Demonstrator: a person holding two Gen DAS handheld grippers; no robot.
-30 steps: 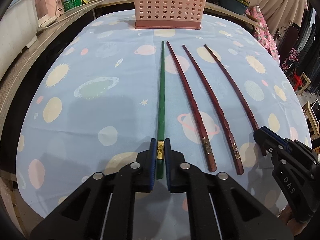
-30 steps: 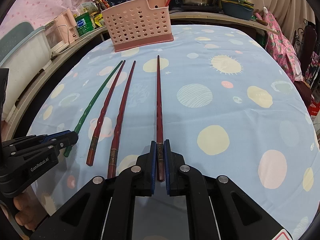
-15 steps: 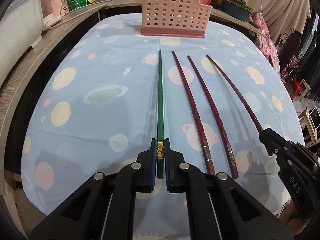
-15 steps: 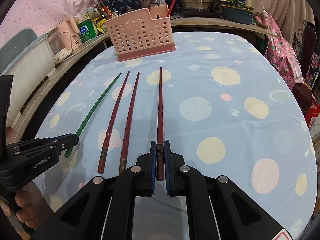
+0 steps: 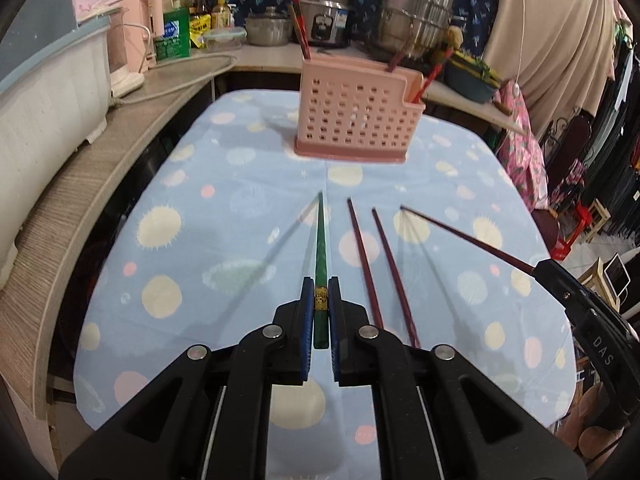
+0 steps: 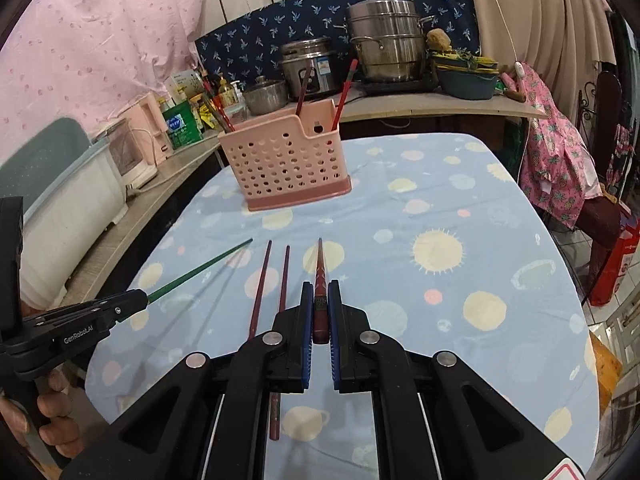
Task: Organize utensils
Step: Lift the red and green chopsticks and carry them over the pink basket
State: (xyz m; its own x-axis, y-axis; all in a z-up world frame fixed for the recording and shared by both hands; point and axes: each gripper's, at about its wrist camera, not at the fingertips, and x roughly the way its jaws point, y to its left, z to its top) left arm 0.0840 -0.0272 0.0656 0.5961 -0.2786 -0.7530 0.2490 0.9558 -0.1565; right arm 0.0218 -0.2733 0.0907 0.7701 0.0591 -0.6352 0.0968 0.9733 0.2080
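Left wrist view: my left gripper (image 5: pixel 319 312) is clamped on the green chopstick (image 5: pixel 320 248), which has come up off the blue tablecloth (image 5: pixel 192 280) since a second ago, tip toward the far pink basket (image 5: pixel 356 120). Two red chopsticks (image 5: pixel 376 264) lie just right.

Right wrist view: my right gripper (image 6: pixel 319 312) pinches the red chopstick (image 6: pixel 319 276), likewise lifted. Both now look ready to carry to the basket.
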